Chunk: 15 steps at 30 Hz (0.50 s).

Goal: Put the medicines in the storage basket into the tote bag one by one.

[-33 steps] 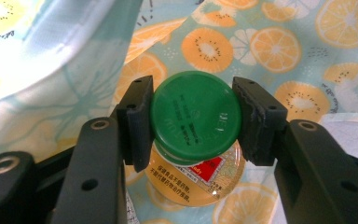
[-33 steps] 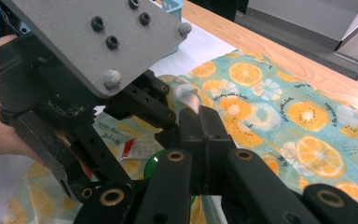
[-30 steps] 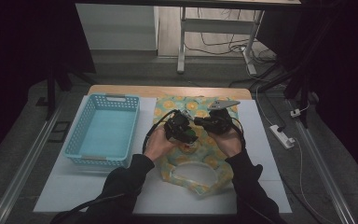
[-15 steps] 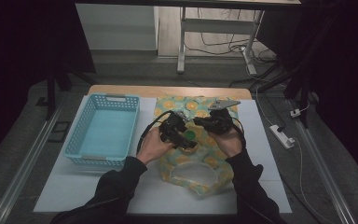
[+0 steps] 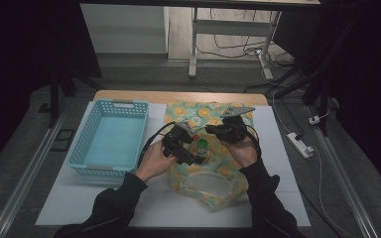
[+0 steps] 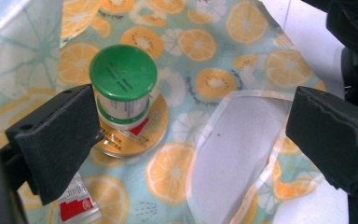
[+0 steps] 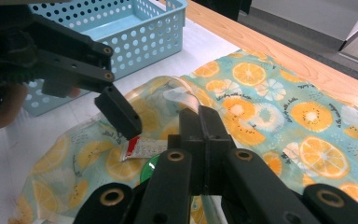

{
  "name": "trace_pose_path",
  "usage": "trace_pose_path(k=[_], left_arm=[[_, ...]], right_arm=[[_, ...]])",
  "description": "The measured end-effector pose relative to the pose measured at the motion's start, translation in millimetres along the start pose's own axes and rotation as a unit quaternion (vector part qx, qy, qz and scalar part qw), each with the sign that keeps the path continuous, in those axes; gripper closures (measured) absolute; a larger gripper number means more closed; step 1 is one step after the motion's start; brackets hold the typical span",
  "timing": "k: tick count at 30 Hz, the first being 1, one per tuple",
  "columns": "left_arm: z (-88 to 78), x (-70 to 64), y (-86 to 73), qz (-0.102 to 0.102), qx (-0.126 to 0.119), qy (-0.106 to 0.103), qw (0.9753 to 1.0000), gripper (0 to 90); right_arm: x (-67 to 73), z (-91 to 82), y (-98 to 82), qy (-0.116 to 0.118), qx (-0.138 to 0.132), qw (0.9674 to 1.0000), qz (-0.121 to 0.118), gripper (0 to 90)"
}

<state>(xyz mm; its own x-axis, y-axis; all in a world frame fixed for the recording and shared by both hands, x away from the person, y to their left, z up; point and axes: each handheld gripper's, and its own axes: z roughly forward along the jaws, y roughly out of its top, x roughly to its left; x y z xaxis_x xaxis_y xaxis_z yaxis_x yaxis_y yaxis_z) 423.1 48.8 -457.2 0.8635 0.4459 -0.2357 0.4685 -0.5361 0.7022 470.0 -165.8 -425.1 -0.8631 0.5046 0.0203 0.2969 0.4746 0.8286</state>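
Observation:
A small jar with a green cap [image 6: 123, 86] stands upright on a round gold disc [image 6: 130, 140], on an orange-print bag [image 5: 206, 171] spread over the table. My left gripper [image 6: 196, 135] has just been opening; its jaws stand wide and its near jaw is close beside the jar without touching it. From above, the left gripper [image 5: 191, 151] sits just left of the jar [image 5: 202, 146]. My right gripper [image 7: 200, 121] is shut on the bag's raised white-trimmed edge [image 7: 182, 95]; from above it [image 5: 212, 130] sits behind the jar. One left finger [image 7: 119, 114] hangs over the bag.
A light blue basket [image 5: 110, 139] with nothing in it stands at the left of the white mat [image 5: 79, 198]. A red and white tube [image 6: 74, 203] lies on the bag near the jar. The bag's clear, white-rimmed window [image 6: 242, 158] lies to the right of the jar.
The left gripper's jaws have opened wide and the hand has drawn back a little to the left and toward the person. The green-capped jar now stands free. The right gripper has not moved.

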Motion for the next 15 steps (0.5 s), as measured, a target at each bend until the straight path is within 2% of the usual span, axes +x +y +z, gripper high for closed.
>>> trace_pose_path(k=[6, 15], left_arm=[[-1.3, -4.6, -10.1, 0.004, -0.014, 0.007, 0.9999, 0.0], [-1.8, -9.0, -25.9, 0.0, -0.018, -0.002, 0.9998, 0.0]], right_arm=[[0.2, 0.4, -0.2, 0.001, 0.001, 1.0, -0.001, 90.0], [0.7, 1.1, -0.5, 0.002, 0.003, 1.0, -0.002, 90.0]])
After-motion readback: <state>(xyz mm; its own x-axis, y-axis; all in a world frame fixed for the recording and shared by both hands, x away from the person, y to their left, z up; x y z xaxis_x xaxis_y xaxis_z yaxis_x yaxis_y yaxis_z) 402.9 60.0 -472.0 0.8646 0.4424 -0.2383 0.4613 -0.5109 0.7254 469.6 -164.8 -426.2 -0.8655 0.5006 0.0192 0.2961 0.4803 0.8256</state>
